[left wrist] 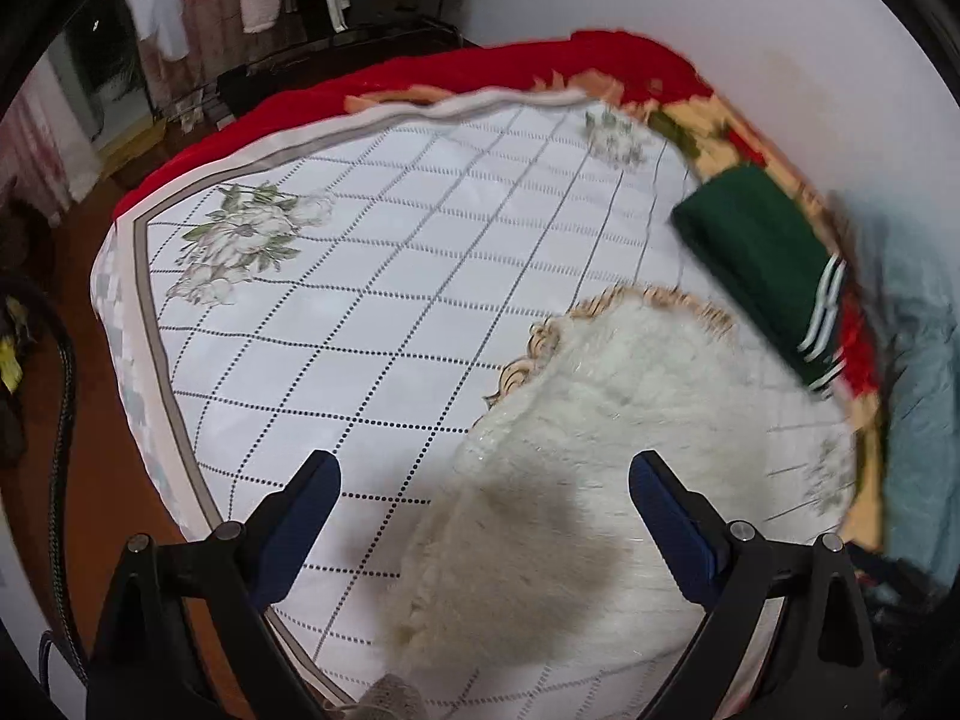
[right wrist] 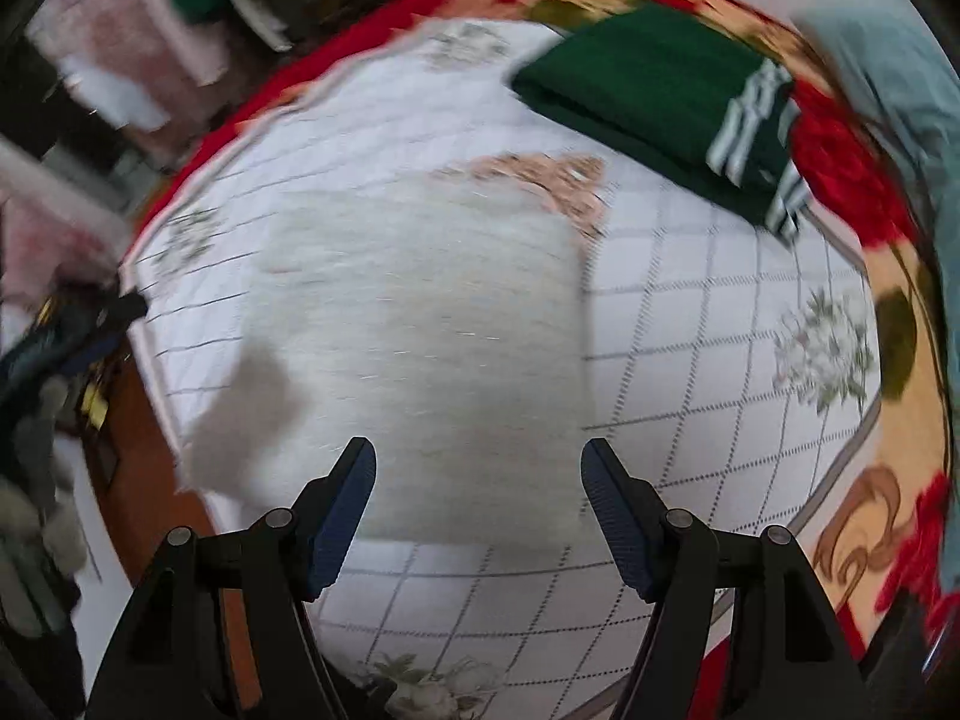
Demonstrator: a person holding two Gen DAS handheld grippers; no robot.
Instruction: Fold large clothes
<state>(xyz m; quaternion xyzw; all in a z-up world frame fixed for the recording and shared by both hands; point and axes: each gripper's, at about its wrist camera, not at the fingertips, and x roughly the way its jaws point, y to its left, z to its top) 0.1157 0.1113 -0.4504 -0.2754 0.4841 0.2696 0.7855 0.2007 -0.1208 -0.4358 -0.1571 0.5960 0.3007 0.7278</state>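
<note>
My left gripper (left wrist: 483,495) and right gripper (right wrist: 478,474) hang wide apart, holding nothing, above the white fluffy garment (left wrist: 576,438) on the checked bedsheet (left wrist: 390,276); a folded green garment (left wrist: 759,258) lies far right.

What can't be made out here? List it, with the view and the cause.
- White fluffy garment: its near end is cut off by the bottom edge in the left wrist view; motion blur hides its outline in the right wrist view.
- Green folded garment: blur smears its striped end in the right wrist view.
- Hanging clothes: cut off by the top edge in the left wrist view.
</note>
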